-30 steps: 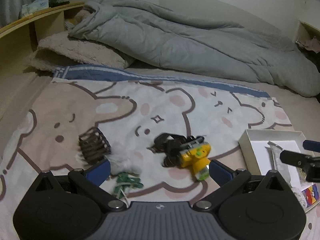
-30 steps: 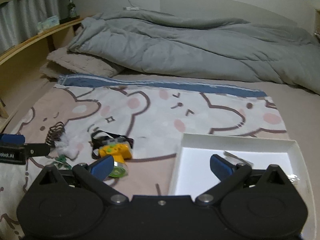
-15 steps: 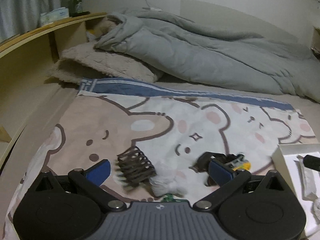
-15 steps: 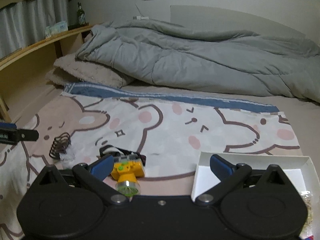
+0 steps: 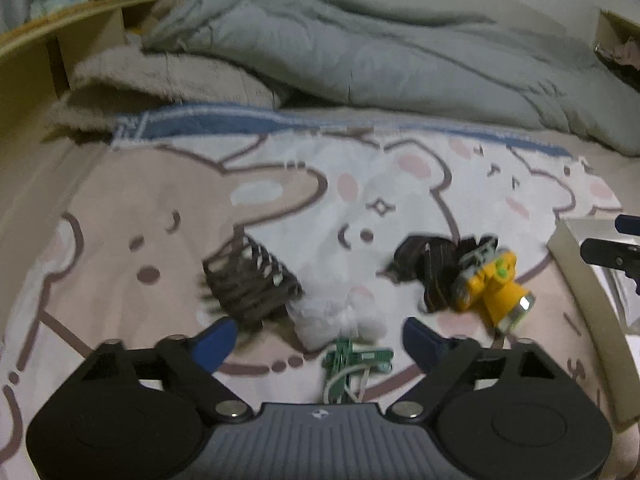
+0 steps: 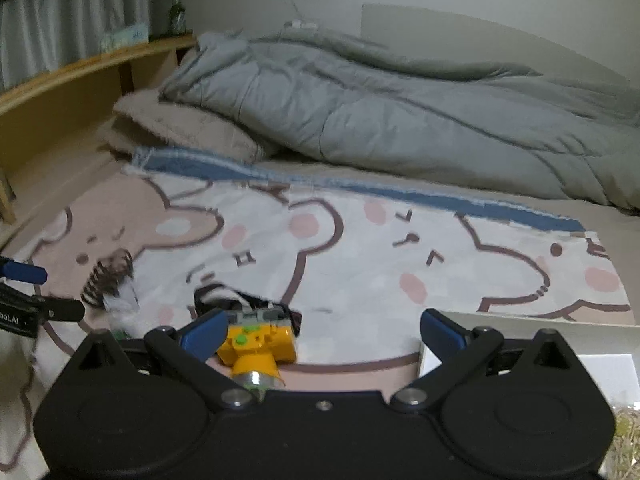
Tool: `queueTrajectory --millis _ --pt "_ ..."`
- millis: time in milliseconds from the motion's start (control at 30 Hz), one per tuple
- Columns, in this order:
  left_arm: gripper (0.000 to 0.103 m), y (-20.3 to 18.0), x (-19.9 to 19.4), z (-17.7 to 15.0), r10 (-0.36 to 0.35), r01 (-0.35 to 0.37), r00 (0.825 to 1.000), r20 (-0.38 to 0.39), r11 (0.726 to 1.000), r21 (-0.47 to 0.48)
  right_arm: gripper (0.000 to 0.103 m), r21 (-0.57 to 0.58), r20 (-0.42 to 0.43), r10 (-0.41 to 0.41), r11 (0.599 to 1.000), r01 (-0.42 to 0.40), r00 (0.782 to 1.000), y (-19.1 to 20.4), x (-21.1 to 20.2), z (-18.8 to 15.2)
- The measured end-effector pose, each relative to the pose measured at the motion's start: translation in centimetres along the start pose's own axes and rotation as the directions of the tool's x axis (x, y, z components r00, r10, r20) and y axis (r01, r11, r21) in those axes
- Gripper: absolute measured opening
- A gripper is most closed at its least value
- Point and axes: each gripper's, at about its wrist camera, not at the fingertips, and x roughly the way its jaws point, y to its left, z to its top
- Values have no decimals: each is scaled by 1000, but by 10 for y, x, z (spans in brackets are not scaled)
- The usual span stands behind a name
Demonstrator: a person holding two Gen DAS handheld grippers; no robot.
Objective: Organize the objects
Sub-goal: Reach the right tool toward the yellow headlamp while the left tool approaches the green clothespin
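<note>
Both hand-held grippers hovered over the bear-print blanket (image 5: 280, 200) on the bed. The left hand-held gripper (image 5: 316, 340) stood wide open and empty, with the white fluffy tuft (image 5: 340, 318) and green clip bundle (image 5: 352, 360) between its fingers and the dark brown claw hair clip (image 5: 248, 284) at 11 o'clock. The right hand-held gripper (image 6: 320, 330), equally open and empty, had the yellow plastic headlamp (image 6: 256, 346) beside its left finger. The white cardboard box (image 6: 520, 324) lay at 3 o'clock. Judged step: approach; next, close on one item.
</note>
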Motion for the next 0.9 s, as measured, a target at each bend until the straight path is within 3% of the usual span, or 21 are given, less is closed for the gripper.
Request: queueTrajectory --millis 67,200,433,700,900 --pt "82 2 5 -3 -12 12 1000 -18 1000 -12 102 11 -42 12 1000 -12 999 -2 10 -2" --pt "75 8 14 -6 -57 55 997 -44 997 -48 87 87 -128 49 996 -38 991 -8 28 -5" --pt "59 10 31 -16 -101 92 989 -110 992 -80 77 199 -183 154 973 -116 971 -8 46 -11" --pt "59 9 44 -26 -116 102 980 -159 990 -94 75 169 -247 182 975 -143 952 14 66 -15" --pt "59 9 52 -30 -100 81 979 -179 991 -110 75 75 -260 139 990 -123 955 24 78 -26"
